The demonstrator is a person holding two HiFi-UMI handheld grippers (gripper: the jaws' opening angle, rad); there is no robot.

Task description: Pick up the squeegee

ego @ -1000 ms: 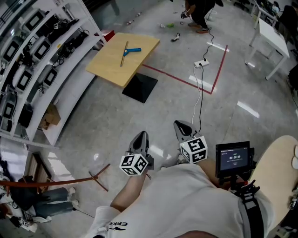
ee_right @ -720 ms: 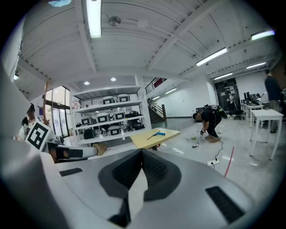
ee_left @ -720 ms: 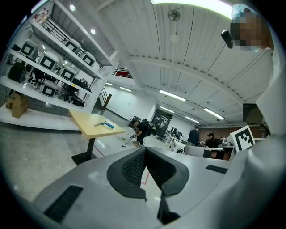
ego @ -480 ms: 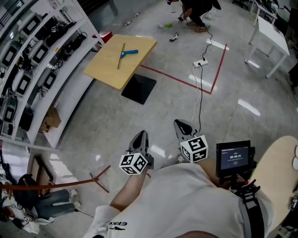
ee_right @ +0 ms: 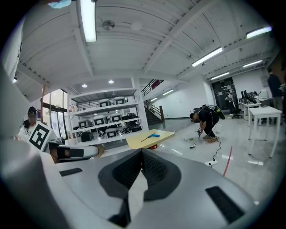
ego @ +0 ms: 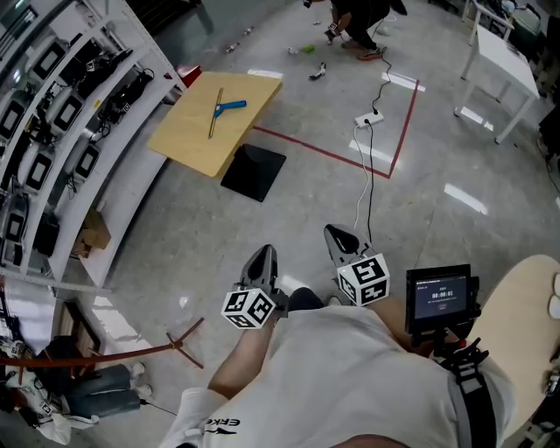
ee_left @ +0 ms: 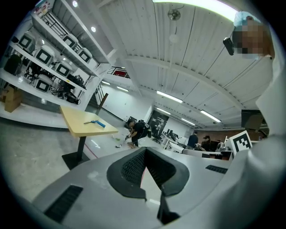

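The grey polished floor [ego: 262, 219] spreads out under both grippers and far ahead of them. Tall white shelving [ego: 70, 105], loaded with dark screens and gear, runs along ahead and to the left of the left gripper [ego: 265, 255]. A wooden table [ego: 188, 140] with a pale yellow top stands well ahead of both grippers, left of where the left gripper points. Its single post rises from a black square base [ego: 254, 171]. A white table [ego: 503, 61] stands far ahead and to the right of the right gripper [ego: 339, 236]. Beyond the wooden table, farther from the grippers than anything else named here, a person in dark clothes [ego: 359, 17] bends low to the floor. A red tape line [ego: 350, 157] marks a corner on the floor ahead of the right gripper. A white cable [ego: 363, 197] runs forward from near that gripper's tip to a power strip [ego: 368, 119] within the taped corner. A small dark screen [ego: 442, 297] sits just right of the right gripper, a little behind it.

The squeegee [ego: 219, 109] lies flat on the wooden table's top, blue handle to the right and long blade across its end, well apart from both grippers.

The two grippers are side by side, close to the body of the person who holds them, pointing forward. The left gripper's jaws are together, tips meeting, with nothing between them. The right gripper's jaws are likewise closed on nothing.
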